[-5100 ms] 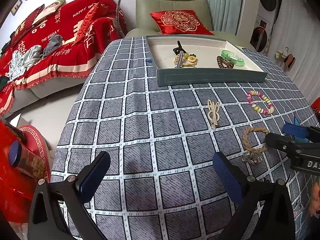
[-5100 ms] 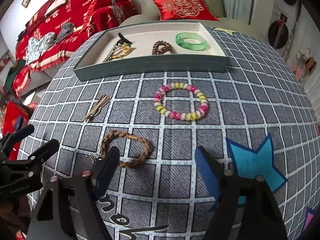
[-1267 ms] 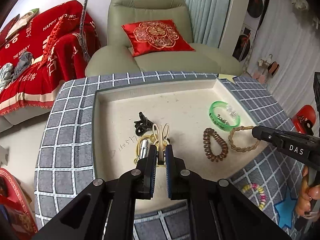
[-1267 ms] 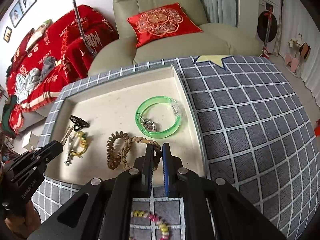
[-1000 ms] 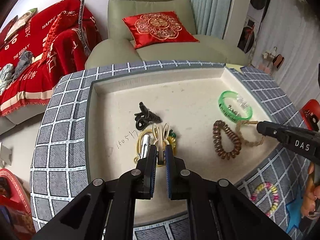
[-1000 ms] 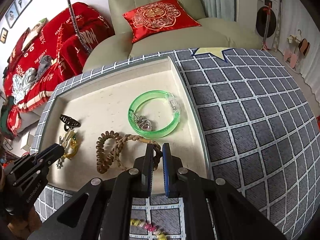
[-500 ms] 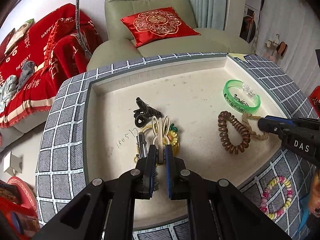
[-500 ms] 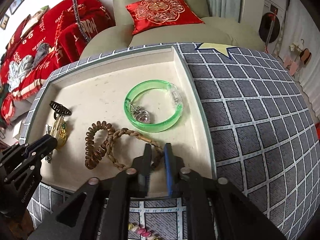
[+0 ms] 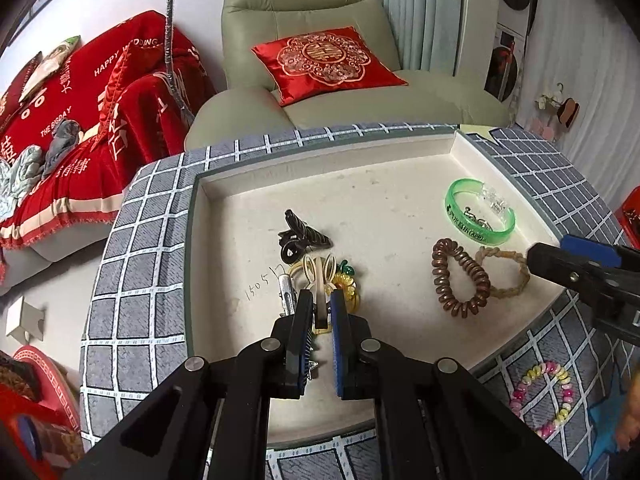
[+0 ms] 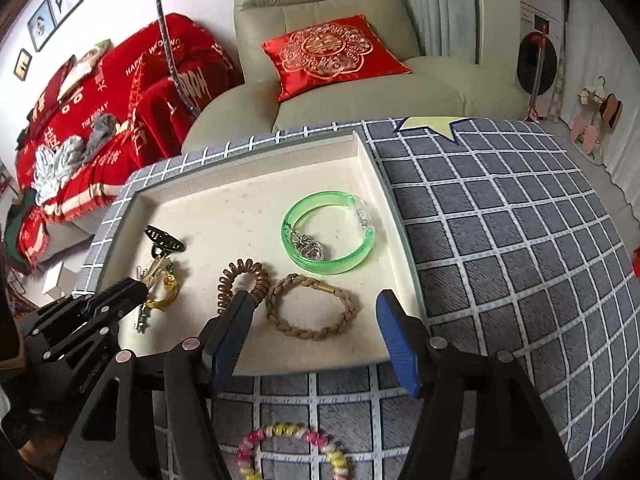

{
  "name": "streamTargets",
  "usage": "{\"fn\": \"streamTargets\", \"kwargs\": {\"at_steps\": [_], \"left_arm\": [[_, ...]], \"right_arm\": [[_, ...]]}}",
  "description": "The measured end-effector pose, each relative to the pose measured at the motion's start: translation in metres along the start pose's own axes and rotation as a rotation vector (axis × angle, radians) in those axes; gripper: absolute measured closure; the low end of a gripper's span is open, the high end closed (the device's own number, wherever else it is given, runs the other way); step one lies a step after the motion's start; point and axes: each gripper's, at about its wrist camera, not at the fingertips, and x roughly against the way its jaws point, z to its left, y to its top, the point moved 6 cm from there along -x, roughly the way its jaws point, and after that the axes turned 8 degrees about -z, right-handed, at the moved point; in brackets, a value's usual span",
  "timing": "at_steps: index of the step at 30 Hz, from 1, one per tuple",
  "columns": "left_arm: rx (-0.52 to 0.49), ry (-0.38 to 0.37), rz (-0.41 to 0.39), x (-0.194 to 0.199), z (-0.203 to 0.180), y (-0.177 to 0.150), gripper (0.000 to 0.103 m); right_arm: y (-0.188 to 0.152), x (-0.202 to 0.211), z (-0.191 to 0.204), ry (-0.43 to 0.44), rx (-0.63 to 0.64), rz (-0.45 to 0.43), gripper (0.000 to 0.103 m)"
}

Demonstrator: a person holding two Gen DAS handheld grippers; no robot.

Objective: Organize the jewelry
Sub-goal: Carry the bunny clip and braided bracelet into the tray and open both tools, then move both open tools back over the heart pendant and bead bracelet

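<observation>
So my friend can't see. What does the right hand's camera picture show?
The right gripper is open over a cream tray, with a braided tan bracelet lying between its fingers. Also in the tray are a green bangle and a brown coil hair tie. A pink and yellow bead bracelet lies outside on the checked tablecloth.

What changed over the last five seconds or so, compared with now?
The braided bracelet went from the tablecloth into the tray; the right tool has opened and released it. The left tool carried the cream hair clip over the tray and still grips it. The beaded bracelet stayed on the cloth.
</observation>
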Motion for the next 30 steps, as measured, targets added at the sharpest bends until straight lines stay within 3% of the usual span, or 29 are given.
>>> {"fn": "streamTargets", "kwargs": {"at_steps": [5,28,29,30], "left_arm": [[0.003,-0.017,-0.007,0.009,-0.002,0.002,0.078],[0.035,-0.074,-0.044,0.078,-0.009,-0.022,0.078],[0.038,-0.074,-0.045,0.082,-0.009,-0.024,0.075],[0.04,-0.075,-0.045,0.084,-0.009,-0.025,0.031]], "right_arm": [[-0.006,0.017,-0.004,-0.007,-0.021,-0.023,0.027],[-0.046,0.078,-0.011,0.033,-0.067,-0.043,0.022],[-0.048,0.08,-0.012,0.033,-0.07,-0.043,0.022],[-0.05,0.082,-0.013,0.034,-0.072,-0.044,0.021]]}}
